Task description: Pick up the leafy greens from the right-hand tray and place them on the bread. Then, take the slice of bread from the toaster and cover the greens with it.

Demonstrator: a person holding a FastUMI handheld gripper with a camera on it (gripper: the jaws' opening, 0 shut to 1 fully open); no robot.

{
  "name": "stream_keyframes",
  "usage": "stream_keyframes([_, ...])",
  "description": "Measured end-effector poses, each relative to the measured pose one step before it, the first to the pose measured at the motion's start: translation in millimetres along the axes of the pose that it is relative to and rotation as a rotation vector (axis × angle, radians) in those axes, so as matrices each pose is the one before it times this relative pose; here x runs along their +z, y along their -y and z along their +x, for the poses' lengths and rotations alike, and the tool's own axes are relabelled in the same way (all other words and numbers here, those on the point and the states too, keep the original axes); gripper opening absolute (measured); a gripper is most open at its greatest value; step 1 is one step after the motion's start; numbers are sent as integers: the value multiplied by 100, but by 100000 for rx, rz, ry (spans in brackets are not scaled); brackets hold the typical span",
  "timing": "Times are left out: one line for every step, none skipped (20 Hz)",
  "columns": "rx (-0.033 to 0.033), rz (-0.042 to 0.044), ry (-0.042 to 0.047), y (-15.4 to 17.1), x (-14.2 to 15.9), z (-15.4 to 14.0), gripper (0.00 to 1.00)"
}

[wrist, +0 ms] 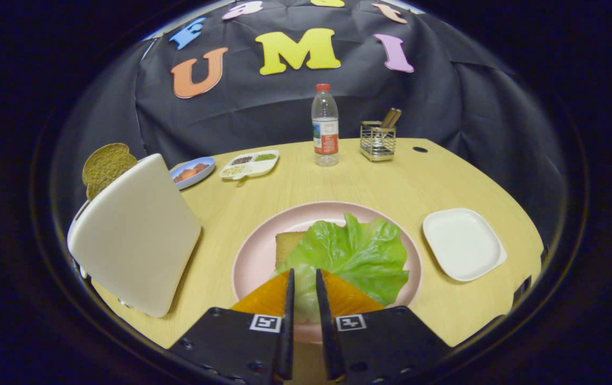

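Wooden counter (370, 182) | leafy greens (354, 251) lie on bread (287, 245), pink plate (255, 256) mid-counter | fingers (304, 286) nearly closed, empty, over greens' near edge | toaster (135, 235) at left edge holds slice (107, 167) | risk: lifting fingers snag leaf, dragging it off.

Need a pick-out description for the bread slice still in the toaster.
Start at the big cream toaster on the table's left side, beside the pink plate. The bread slice pokes from its top: brown, round-topped, unlike the square slice under the lettuce.
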State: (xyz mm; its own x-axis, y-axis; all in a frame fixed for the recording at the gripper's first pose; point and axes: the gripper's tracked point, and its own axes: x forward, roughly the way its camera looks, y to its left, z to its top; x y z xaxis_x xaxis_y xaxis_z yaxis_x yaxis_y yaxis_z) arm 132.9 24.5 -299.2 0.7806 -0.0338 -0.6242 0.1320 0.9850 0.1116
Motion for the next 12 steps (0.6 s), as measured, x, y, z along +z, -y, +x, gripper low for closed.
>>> stream_keyframes([-897,-2092,-265,-12,-78,314,28])
stream_keyframes([-846,-1626,227,-154,126,-179,33])
stream_keyframes([-229,-1347,538,-225,200,65,33])
stream_keyframes([1050,-1176,101,-467,52,8,36])
stream_keyframes([-188,-898,518,-188,297,-256,40])
stream_keyframes([923,-486,1449,-317,578,-522,43])
stream_keyframes([1552,-462,3237,-676,993,-827,45])
stream_keyframes([12,-178,3501,-219,1131,-960,57])
stream_keyframes([512,-73,4269,-377,1383,-1132,70])
stream_keyframes([340,184,4210,-455,1348,-1172,83])
stream_keyframes([986,444,4123,-505,1457,-1139,89])
stream_keyframes([1739,1015,4075,-838,1409,-1019,96])
